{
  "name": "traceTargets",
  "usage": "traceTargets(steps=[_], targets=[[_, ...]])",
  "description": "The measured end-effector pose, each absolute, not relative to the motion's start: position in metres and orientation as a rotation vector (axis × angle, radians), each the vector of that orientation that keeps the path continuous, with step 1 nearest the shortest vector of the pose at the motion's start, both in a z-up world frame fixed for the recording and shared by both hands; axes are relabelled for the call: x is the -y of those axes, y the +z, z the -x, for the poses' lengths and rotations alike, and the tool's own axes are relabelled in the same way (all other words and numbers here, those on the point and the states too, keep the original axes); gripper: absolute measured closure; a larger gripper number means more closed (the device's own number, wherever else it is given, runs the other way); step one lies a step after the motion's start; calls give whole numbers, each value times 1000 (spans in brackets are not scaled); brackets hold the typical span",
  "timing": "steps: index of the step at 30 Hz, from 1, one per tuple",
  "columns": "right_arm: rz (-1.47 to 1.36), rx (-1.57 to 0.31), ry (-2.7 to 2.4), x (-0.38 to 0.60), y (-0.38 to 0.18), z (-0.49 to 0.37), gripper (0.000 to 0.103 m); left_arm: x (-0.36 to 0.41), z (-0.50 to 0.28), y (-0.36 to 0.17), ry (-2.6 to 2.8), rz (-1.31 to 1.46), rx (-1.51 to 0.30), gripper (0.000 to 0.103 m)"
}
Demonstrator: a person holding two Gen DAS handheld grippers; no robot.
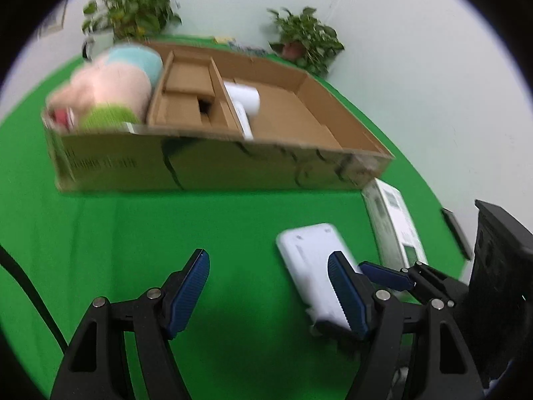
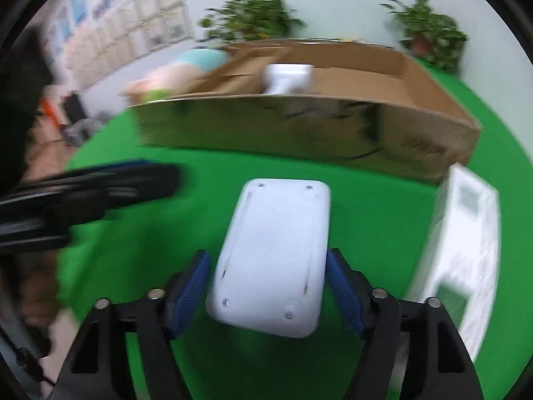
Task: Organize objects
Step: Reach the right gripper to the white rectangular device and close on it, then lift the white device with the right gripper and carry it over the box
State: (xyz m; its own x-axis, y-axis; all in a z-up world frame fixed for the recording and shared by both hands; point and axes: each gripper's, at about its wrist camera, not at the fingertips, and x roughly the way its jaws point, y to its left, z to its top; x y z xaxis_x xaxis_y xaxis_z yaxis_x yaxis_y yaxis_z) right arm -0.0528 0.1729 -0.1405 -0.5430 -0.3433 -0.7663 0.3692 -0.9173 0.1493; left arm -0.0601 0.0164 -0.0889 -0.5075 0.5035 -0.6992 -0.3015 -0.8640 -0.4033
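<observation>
Green cloth table (image 1: pixel 133 233), pale wall with plants (image 1: pixel 133 10), left claw (image 1: pixel 269 286) wide, right claw (image 2: pixel 268 286) around white device (image 2: pixel 276 253)

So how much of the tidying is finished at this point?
Partly done, it seems. The cardboard box already holds a plush toy and a white hair dryer. The right hand-held gripper straddles a white device, its pads near the sides; contact is unclear. The left hand-held gripper is open and empty. A white carton lies on the green cloth beside the box.
</observation>
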Motion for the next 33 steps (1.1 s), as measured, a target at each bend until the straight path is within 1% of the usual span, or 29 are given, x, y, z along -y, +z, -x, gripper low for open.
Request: traceTargets(steps=[1,2,3,5,6,9,12,13,14,15,17,18,19,21,23,26,29,33], targets=[[-1173,-18,-2446,-170,-138,42,3,-18,60,-94,2326,1230,343,30],[-1142,0,-2461,-169,-136,34,1,-20,60,-101,2272,1267,378,30],[-1121,27,-2471,-169,-135,29,1,-22,60,-109,2220,1299,422,30],[-1134,68,-2445,-172,-137,26,1,-22,54,-111,2220,1274,456,30],[-1150,67,-2421,-171,-141,26,1,-24,54,-112,2189,1280,469,30],[-1176,-23,-2447,-167,-149,25,1,-29,55,-115,2106,1288,539,30],[-1178,33,-2441,-170,-148,30,4,-35,55,-114,2096,1288,534,32],[-1175,40,-2441,-169,-147,32,6,-35,55,-115,2088,1289,542,32],[-1169,33,-2447,-167,-146,33,9,-35,56,-116,2073,1300,550,41],[-1163,21,-2446,-164,-145,35,9,-34,56,-116,2084,1305,541,46],[-1156,18,-2431,-160,-144,33,13,-32,55,-116,2099,1316,522,57],[-1156,17,-2431,-159,-144,30,13,-31,54,-116,2116,1322,508,64],[-1161,17,-2443,-157,-145,29,13,-31,53,-116,2125,1327,496,67],[-1162,22,-2446,-157,-144,24,13,-31,50,-115,2120,1339,493,67],[-1171,17,-2456,-159,-145,23,22,-31,48,-117,2077,1354,499,68],[-1223,19,-2454,-163,-152,25,28,-35,42,-118,2072,1346,480,68],[-1218,11,-2470,-163,-153,21,29,-34,40,-119,2071,1345,491,68],[-1215,16,-2486,-164,-153,14,31,-39,36,-116,2089,1338,459,68]])
